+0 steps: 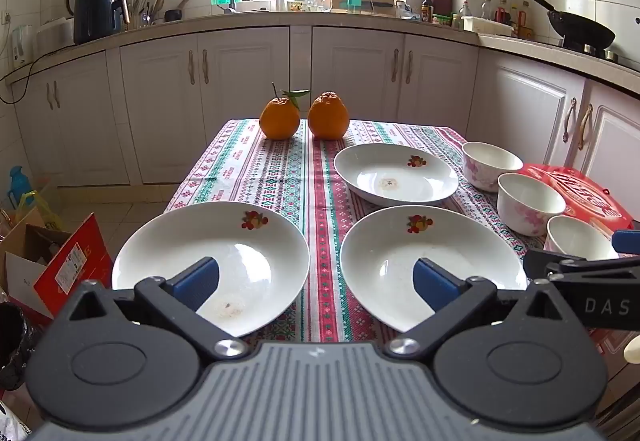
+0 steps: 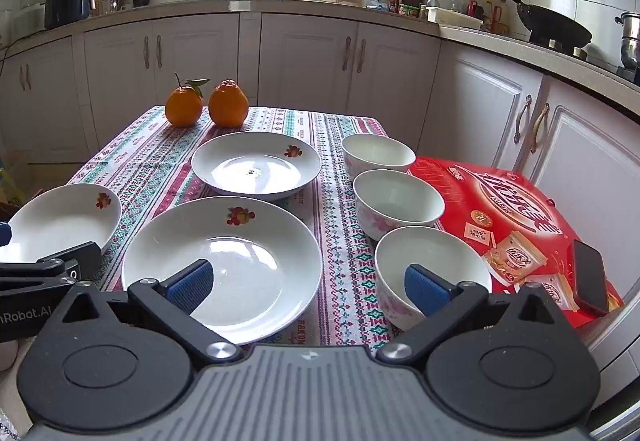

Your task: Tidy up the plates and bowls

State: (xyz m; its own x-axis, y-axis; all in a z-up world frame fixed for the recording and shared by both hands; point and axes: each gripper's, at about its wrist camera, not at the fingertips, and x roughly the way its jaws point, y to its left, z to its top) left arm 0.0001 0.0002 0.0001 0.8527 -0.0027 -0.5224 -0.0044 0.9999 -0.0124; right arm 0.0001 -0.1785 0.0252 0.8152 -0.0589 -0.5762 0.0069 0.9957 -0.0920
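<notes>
Three white deep plates with a fruit print lie on the patterned tablecloth: a near left plate, a near middle plate and a far plate. Three white bowls with pink flowers stand in a row on the right: far bowl, middle bowl, near bowl. My left gripper is open above the gap between the two near plates, holding nothing. My right gripper is open between the near middle plate and the near bowl, holding nothing.
Two oranges sit at the table's far edge. A red box with a phone on it lies right of the bowls. Cardboard boxes stand on the floor at left. Kitchen cabinets run behind the table.
</notes>
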